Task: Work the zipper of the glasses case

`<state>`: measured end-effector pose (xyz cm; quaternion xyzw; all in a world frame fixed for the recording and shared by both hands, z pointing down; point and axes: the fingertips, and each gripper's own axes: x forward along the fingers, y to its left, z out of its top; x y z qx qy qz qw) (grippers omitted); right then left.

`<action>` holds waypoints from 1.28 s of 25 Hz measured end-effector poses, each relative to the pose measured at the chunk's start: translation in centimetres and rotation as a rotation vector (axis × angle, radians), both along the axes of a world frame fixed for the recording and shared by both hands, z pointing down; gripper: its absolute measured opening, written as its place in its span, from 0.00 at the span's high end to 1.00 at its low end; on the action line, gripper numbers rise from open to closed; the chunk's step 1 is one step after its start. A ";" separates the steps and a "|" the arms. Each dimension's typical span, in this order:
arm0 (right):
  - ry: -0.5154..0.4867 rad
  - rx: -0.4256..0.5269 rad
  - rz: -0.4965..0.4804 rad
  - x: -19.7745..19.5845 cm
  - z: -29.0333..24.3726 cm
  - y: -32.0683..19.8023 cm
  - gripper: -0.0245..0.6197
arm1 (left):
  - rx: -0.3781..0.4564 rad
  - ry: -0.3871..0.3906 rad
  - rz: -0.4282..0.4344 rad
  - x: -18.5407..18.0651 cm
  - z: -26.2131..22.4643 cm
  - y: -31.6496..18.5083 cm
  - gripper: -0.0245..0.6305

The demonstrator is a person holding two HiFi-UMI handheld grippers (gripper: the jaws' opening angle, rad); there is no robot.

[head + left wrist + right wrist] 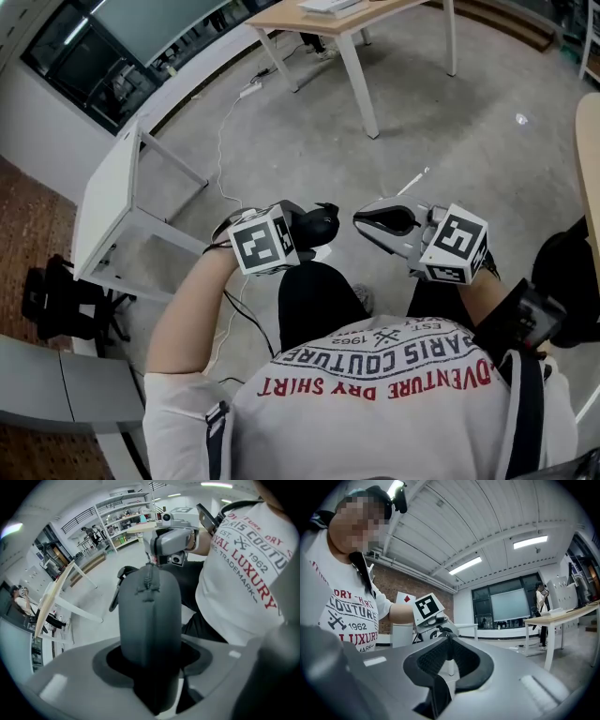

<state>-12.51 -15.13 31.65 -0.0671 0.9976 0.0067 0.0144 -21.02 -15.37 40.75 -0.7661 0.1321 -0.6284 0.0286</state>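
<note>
Glasses case — who has it?

The left gripper. Its jaws are clamped on the dark grey case's lower end, holding it in the air in front of the person, above the concrete floor.

And the zipper?

It runs up the middle of the case toward the far end, where the right gripper meets it.

Is that one gripping anything?

Its jaw tips are pressed together right at the top of the zipper — whether the pull tab sits between them, I can't make out.
</note>
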 end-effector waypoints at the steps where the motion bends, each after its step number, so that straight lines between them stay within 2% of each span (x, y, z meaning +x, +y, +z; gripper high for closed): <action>1: -0.004 0.003 -0.014 -0.1 -0.1 0.3 0.86 | -0.005 0.003 -0.001 0.1 0.0 0.0 0.58; 5: -0.013 0.012 -0.038 -0.5 -0.2 0.9 0.83 | -0.006 0.014 0.010 0.9 0.0 -0.1 0.58; 9: -0.029 0.016 -0.013 -0.7 -0.6 0.8 0.82 | -0.035 0.096 0.001 2.7 -0.4 0.2 0.58; 12: -0.048 0.012 0.015 -0.1 -1.0 0.1 0.82 | -0.036 0.119 -0.001 3.7 -0.6 -0.1 0.58; 19: -0.037 0.040 0.059 -0.1 -1.0 -0.3 0.87 | -0.055 0.125 -0.024 3.8 -0.4 0.0 0.58; 24: -0.011 0.057 0.064 -0.3 -0.3 -0.1 0.90 | -0.053 0.099 -0.019 3.5 0.2 0.1 0.58; 28: -0.006 0.055 0.034 -0.3 -0.2 0.0 0.92 | -0.039 0.086 0.004 3.4 0.2 0.0 0.58; 32: 0.046 0.084 -0.021 -0.4 0.3 0.5 0.92 | -0.055 0.084 0.030 3.4 0.7 0.6 0.58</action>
